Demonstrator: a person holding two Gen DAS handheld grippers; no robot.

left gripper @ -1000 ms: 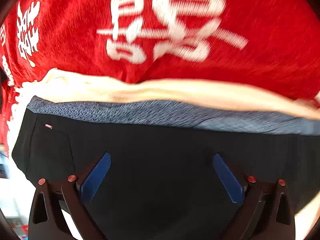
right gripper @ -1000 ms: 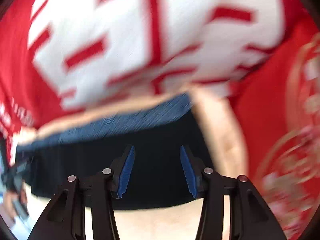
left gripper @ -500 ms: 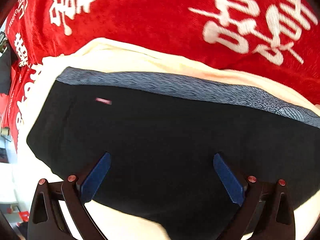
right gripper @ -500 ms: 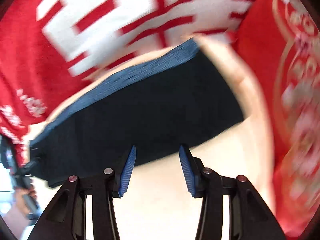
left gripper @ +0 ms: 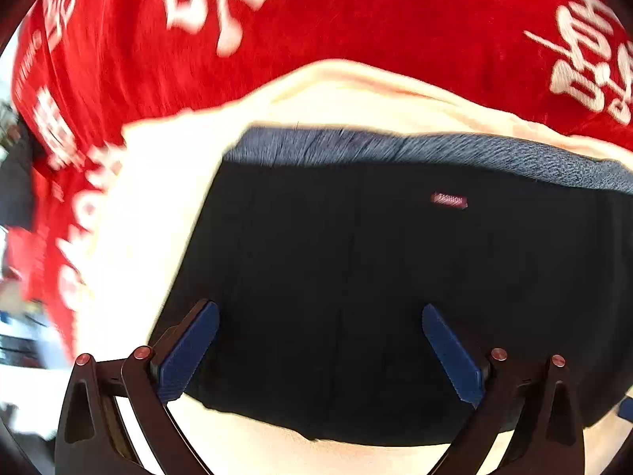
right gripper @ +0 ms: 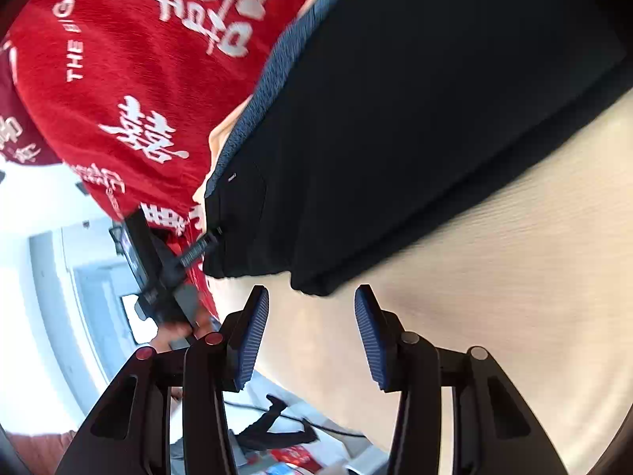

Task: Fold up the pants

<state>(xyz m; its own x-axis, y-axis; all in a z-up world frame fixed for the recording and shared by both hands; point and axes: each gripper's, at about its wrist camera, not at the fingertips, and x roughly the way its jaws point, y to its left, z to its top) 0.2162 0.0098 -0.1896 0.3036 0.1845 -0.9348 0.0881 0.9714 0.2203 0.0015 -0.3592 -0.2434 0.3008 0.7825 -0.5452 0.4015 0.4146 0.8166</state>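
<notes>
The right tongs (right gripper: 310,336) hang over bare cream surface just short of the near corner of the pants (right gripper: 415,118), jaws about half apart with nothing between them. It looks to me like the approach to a fresh grip. The sensible thing would be to come in low at that near corner, where the cloth bulges a little and shows doubled layers, and get both layers between the pads before lifting; catching only the top one would pull the fold apart. The left tongs (left gripper: 320,352) hover over the black cloth near its left edge, jaws spread wide and, as far as I can tell, pressing on nothing. In the right view that same tool seems to sit right at the far-left end of the garment, held by a hand (right gripper: 178,328), though whether it touches the cloth I can't say. Both grips should land on matching corners so the fold goes over square. The pants lie flat on a cream sheet (right gripper: 514,277), already a compact black rectangle. A grey-blue waistband (left gripper: 435,146) runs along the far edge, with a small red tag (left gripper: 449,200) just below it. Beyond lies a red cloth (left gripper: 356,39) with white characters.
</notes>
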